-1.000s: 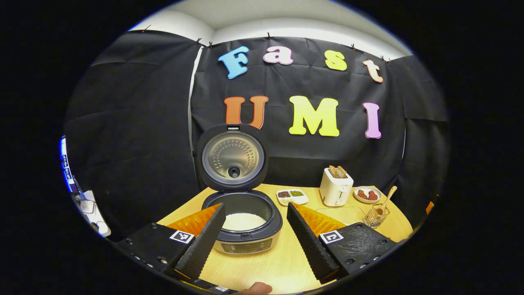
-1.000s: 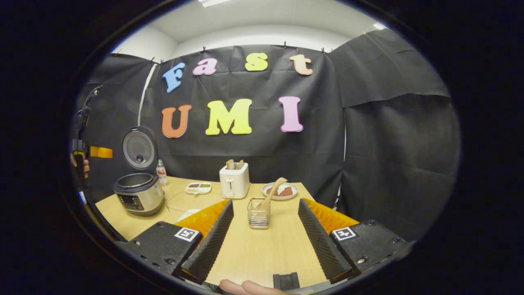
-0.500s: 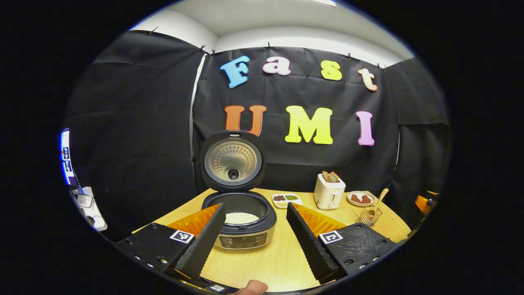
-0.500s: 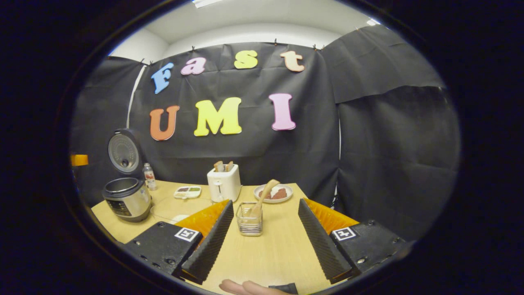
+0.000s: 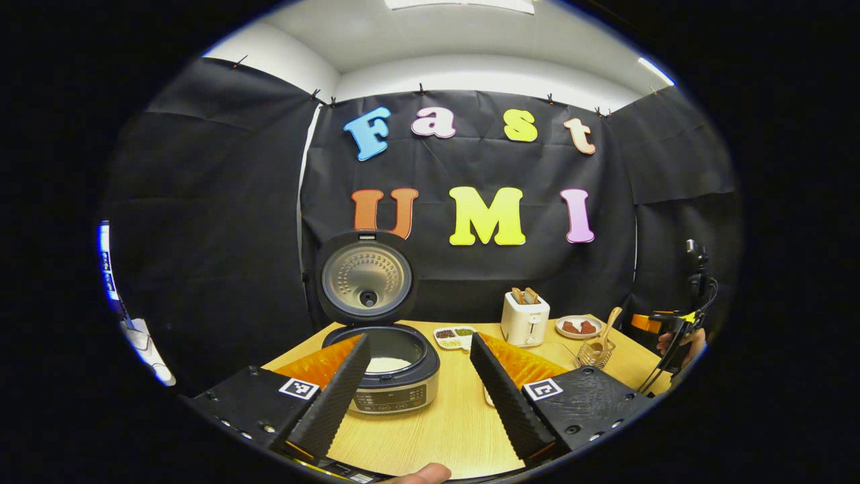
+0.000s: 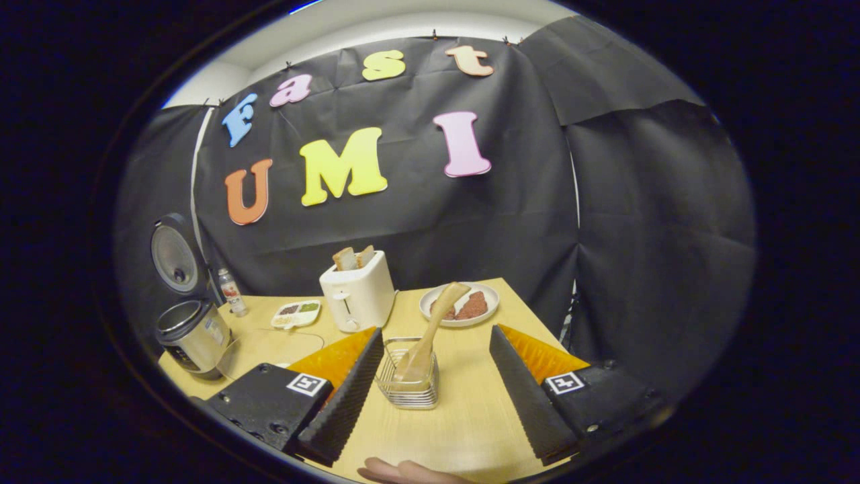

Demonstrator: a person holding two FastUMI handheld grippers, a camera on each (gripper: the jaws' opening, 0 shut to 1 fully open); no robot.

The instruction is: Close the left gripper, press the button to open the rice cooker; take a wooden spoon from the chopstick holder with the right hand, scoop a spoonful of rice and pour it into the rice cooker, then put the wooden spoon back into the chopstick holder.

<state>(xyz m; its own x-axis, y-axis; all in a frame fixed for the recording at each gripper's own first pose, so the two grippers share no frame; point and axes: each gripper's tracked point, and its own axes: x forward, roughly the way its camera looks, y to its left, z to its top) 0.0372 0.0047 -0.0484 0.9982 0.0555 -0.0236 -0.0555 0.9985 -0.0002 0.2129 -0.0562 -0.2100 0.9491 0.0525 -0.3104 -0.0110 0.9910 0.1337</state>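
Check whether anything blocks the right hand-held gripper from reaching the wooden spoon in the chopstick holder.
Nothing visible does. The right hand-held gripper is open, and the wire chopstick holder sits on bare table between its fingers. The wooden spoon leans up and right, handle free. The toaster and plate stand farther back.

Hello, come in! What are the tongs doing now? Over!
Both tongs open, left, right. Cooker lid up. Spoon in holder, untouched. Nothing in the way.

Left gripper (image 5: 420,386): 2 black ribbed fingers (image 5: 334,396), orange backing, square tag markers, screws
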